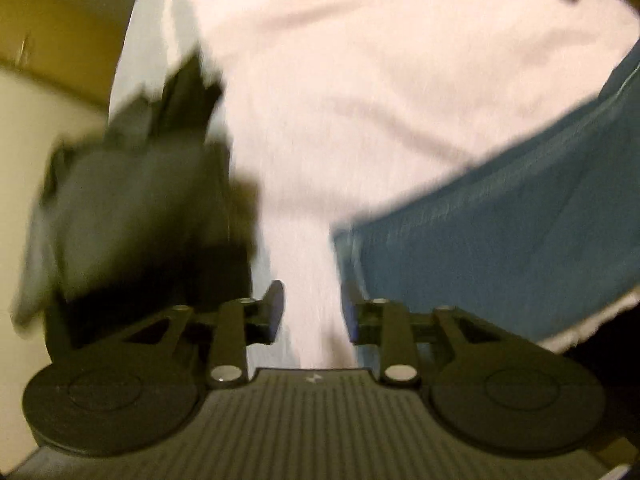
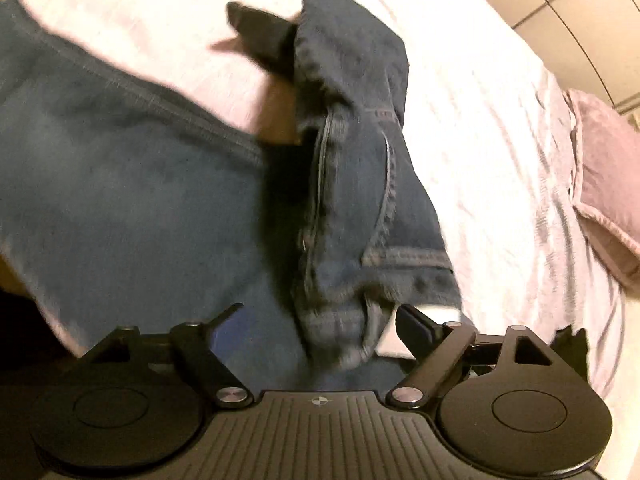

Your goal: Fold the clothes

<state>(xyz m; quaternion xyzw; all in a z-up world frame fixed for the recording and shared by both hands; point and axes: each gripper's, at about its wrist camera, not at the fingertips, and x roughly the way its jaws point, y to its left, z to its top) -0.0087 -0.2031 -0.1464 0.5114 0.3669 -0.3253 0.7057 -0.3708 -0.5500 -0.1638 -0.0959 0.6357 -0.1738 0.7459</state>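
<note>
Blue jeans (image 2: 132,184) lie on a bed (image 2: 480,128) with a pale pink sheet; part flat at 9 o'clock in the right wrist view, part bunched and raised up the middle toward 12, seams and pocket stitching showing.

Right gripper (image 2: 320,320): fingers spread wide, the bunched denim sits between them, but the pads are not visibly pressing it. Reads as not clamped.

Left gripper (image 1: 312,312): fingers apart, only bare sheet between them. Nothing held. Jeans edge just at 3 o'clock of it. In the left wrist view the dark blurred shape (image 1: 136,200) at 9–10 o'clock is too smeared to identify. In the right wrist view a dark tip (image 2: 256,32) shows at the top of the raised denim; cannot tell what it is or whether it holds the cloth.

Pink pillow (image 2: 608,184) at 3 o'clock, well apart.

Risks:
- Raised denim is heavy; with neither gripper clamped it may slump and land crooked.
- Closing the right fingers on the thick bunch could catch only some layers, so the rest drags or twists.
- Left fingers are over the sheet; closing there could pinch the bedsheet instead of denim.
- Both views motion-blurred: fast movement makes a missed grab likelier.
</note>
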